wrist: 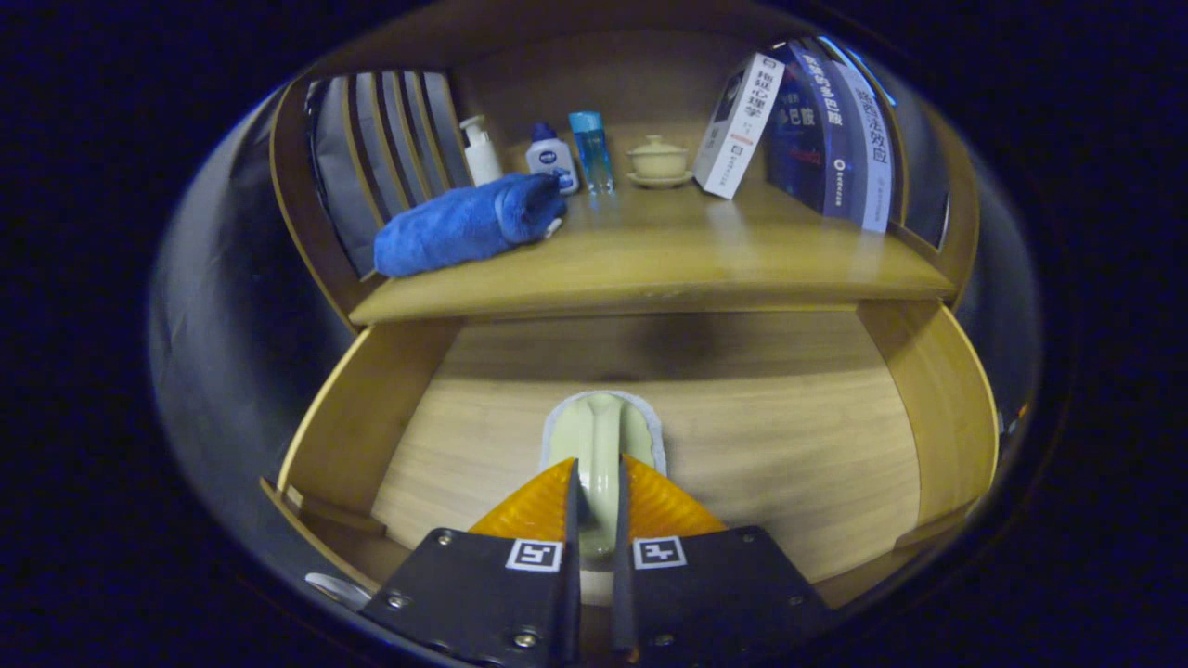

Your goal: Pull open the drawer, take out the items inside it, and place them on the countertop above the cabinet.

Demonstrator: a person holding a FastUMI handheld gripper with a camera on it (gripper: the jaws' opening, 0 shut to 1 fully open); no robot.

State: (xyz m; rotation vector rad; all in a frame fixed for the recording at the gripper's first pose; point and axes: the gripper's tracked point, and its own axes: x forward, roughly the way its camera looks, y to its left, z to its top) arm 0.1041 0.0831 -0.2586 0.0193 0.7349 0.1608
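Gripping: my gripper (595,496) clamps the pale green plastic brush's (601,445) stiff handle.
Handling: light, rigid, slightly slick.
Position: open wooden drawer's (371,408) front edge.

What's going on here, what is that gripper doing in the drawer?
The drawer is pulled open, and the handheld gripper has its jaws closed on the handle of a pale green brush that lies on the drawer floor. It has not been lifted out yet. On the countertop above sit a rolled blue towel, some small bottles, a lidded cup and leaning books.
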